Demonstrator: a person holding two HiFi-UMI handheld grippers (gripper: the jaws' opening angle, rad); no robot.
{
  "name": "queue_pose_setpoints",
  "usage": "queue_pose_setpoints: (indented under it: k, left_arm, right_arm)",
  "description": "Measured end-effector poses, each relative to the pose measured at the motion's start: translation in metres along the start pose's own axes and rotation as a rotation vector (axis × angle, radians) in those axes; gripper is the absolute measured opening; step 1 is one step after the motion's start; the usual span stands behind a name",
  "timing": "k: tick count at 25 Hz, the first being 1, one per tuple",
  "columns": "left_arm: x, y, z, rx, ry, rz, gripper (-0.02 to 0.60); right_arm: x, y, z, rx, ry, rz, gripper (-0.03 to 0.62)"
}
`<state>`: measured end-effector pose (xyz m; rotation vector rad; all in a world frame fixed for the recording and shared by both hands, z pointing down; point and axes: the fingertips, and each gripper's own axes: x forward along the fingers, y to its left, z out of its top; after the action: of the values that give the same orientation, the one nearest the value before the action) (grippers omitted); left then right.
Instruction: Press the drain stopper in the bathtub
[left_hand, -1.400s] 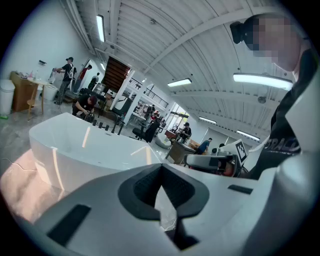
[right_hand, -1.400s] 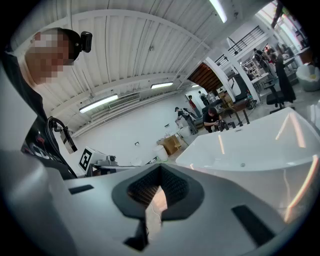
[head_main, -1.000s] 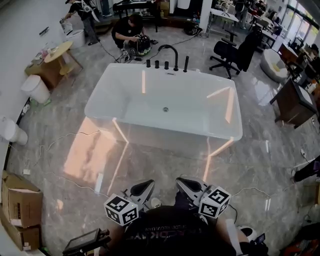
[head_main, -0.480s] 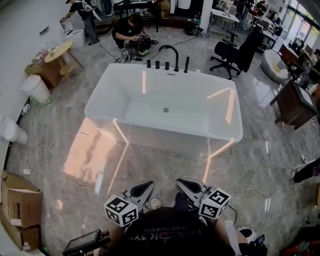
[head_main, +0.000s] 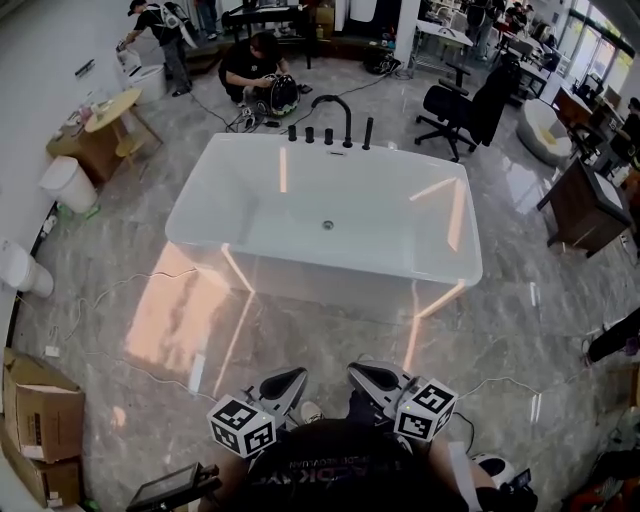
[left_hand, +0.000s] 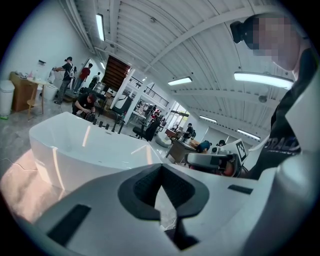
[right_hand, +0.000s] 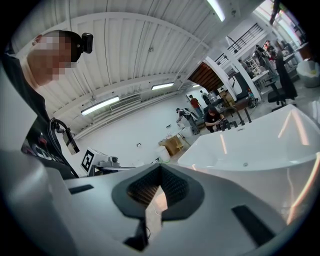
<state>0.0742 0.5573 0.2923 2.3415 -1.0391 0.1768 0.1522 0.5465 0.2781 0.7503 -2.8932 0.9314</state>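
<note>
The task has hardly begun, judging from how things lie: nothing has reached the tub, and the whole approach and the press are left to do.

Closest in, the left gripper (head_main: 290, 378) and the right gripper (head_main: 365, 372) sit side by side, held low against the person's chest and pointing forward. In the left gripper view its fingers (left_hand: 145, 182) are drawn together, with only a thin slit of floor showing between the dark pads and nothing in their hold. The right gripper view shows the same: fingers (right_hand: 175, 187) closed up and empty.

Ahead of them stretches a bare run of glossy marble floor (head_main: 300, 340), which keeps both grippers well apart from the bathtub (head_main: 330, 285).

The tub is white, freestanding and rectangular, and lies broadside to the person. It holds no water that can be seen and no loose things. The only item in it is the drain stopper (head_main: 327, 225), a small round metal disc in the middle of the tub's bottom, nearer the far wall. Whether it is up or already pressed down is too small to tell.

On the far rim stands a black faucet (head_main: 348, 118) with its row of black knobs.
</note>
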Motion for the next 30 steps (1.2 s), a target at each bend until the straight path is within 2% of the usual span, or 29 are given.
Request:
queue_pose_setpoints:
  k: [12, 30]
  left_arm:
    - [0.019, -0.013, 0.002, 0.021, 0.022, -0.054, 0.011]
    - [0.060, -0.020, 0.005, -0.001, 0.061, -0.063, 0.011]
  right_arm:
    - [-0.019, -0.008, 0.004, -0.008, -0.029, -0.045, 0.015]
    - [-0.040, -0.043, 0.015, 0.016, -0.016, -0.073, 0.015]
